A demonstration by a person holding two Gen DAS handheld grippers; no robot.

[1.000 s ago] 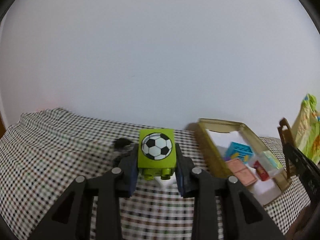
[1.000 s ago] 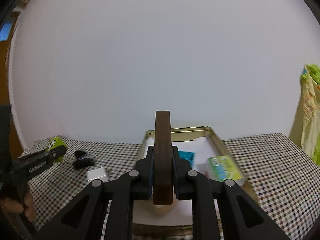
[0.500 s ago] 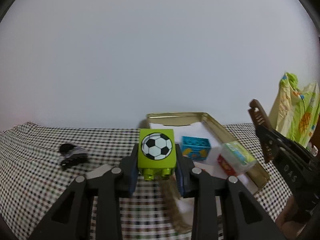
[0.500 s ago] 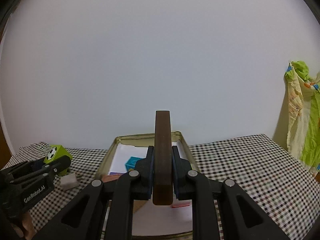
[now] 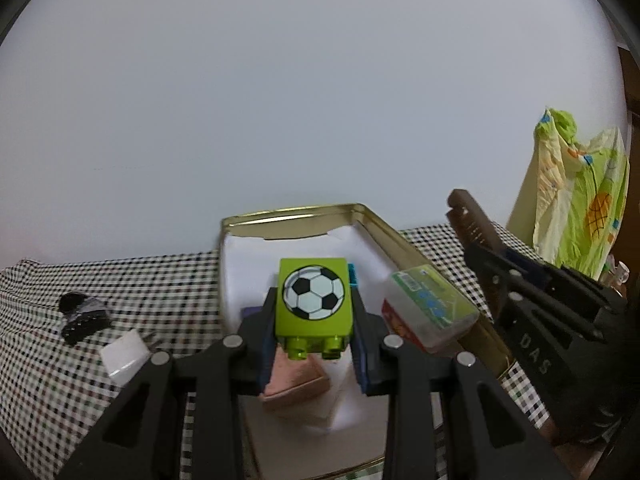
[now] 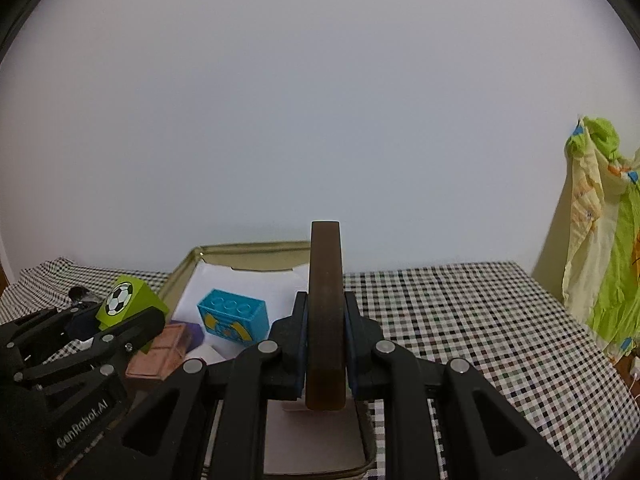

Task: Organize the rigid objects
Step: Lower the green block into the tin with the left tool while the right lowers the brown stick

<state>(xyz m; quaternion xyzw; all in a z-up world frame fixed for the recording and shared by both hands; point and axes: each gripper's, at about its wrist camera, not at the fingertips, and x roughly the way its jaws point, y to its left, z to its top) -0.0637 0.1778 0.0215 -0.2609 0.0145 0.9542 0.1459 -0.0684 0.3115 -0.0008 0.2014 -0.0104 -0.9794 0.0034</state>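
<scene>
My left gripper (image 5: 313, 344) is shut on a lime green brick (image 5: 313, 298) with a football print, held over the open gold tin (image 5: 292, 216). The right wrist view shows the same brick (image 6: 124, 300) at the tin's left side. My right gripper (image 6: 325, 344) is shut on a dark brown comb (image 6: 325, 300) standing on edge above the tin's right rim (image 6: 256, 249). That comb (image 5: 472, 228) shows at the right in the left wrist view. Inside the tin lie a blue brick (image 6: 232, 316), a pink block (image 5: 294, 376), and a clear box with a green label (image 5: 428, 304).
A black hair clip (image 5: 82, 316) and a small white block (image 5: 124, 354) lie on the checked cloth (image 5: 40, 360) left of the tin. A green and yellow fabric (image 5: 580, 196) hangs at the right. Checked cloth (image 6: 480, 320) stretches right of the tin.
Both grippers have moved toward the tin with their loads. The left one swung right from over the cloth to above the tin's inside. The right one now sits by the tin's right rim.
</scene>
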